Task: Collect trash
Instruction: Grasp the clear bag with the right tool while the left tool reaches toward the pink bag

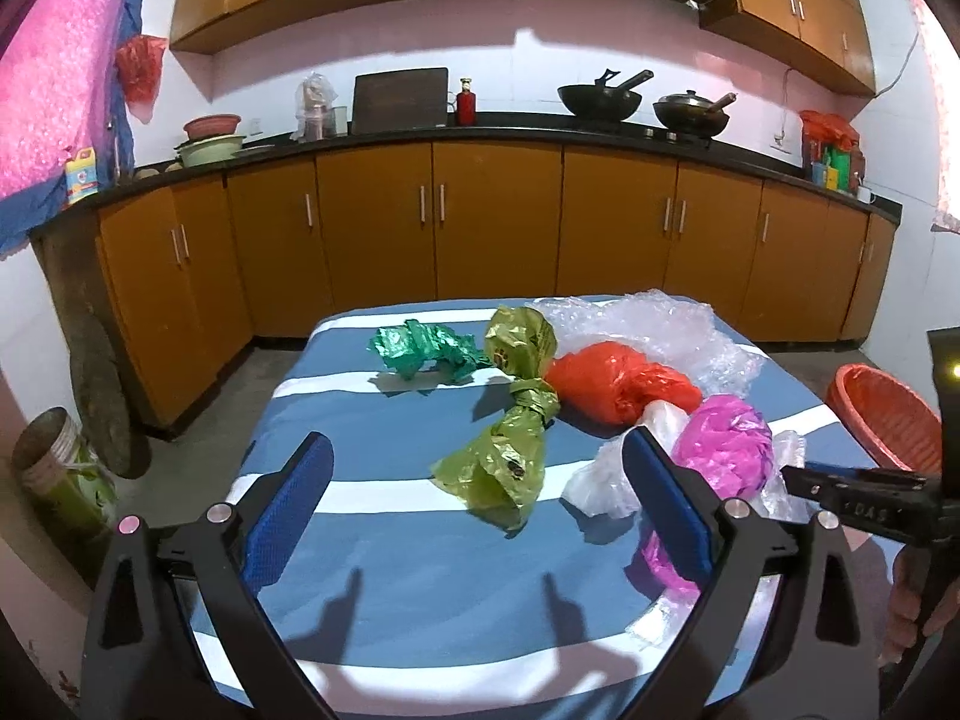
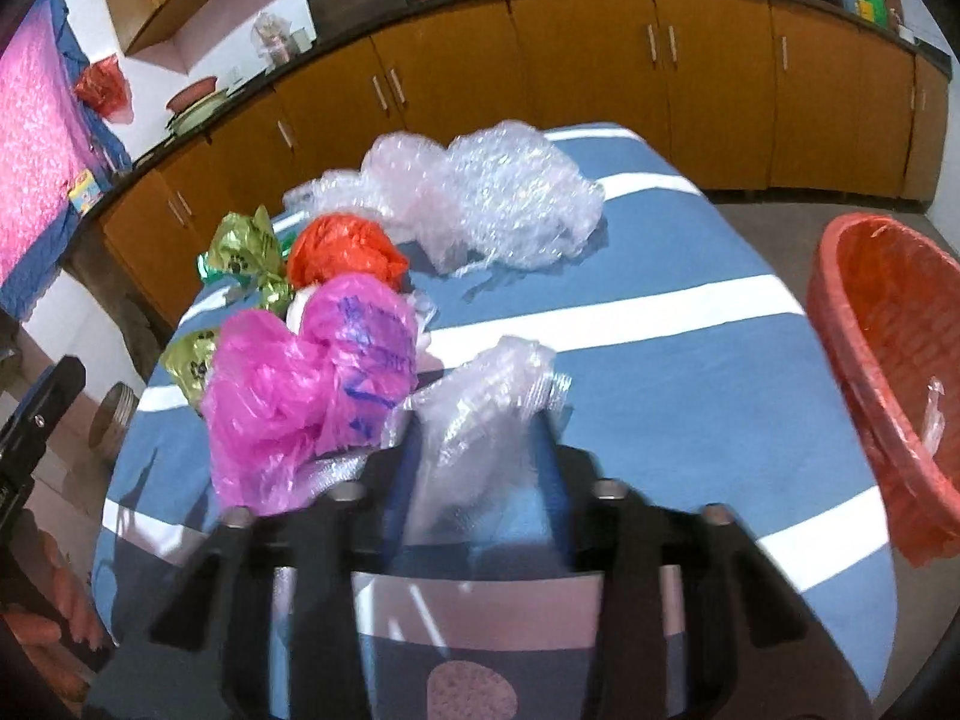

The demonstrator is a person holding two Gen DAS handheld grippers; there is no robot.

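Trash: crumpled clear plastic film [image 2: 480, 408] pinched in right tongs [image 2: 480, 450]; lift clear, carry to red mesh basket [image 2: 870, 360]. Left tongs [image 1: 480, 480] wide, empty, over striped worktop [image 1: 390, 570].

Crumpled trash spread over the blue-and-white striped cloth [image 1: 384, 588]: green foil-like wad [image 1: 420, 351] farthest left; olive bag [image 1: 510, 414], knotted at the middle, lying lengthwise beside it; orange bag [image 1: 612, 381] balled up just right of the knot; bubble wrap [image 2: 498, 204] heaped behind; magenta bag [image 2: 306, 384] nearer, puffed up; clear film [image 2: 474, 414] standing crumpled beside it. Red basket [image 2: 888, 372] off the cloth's right edge, tilted.
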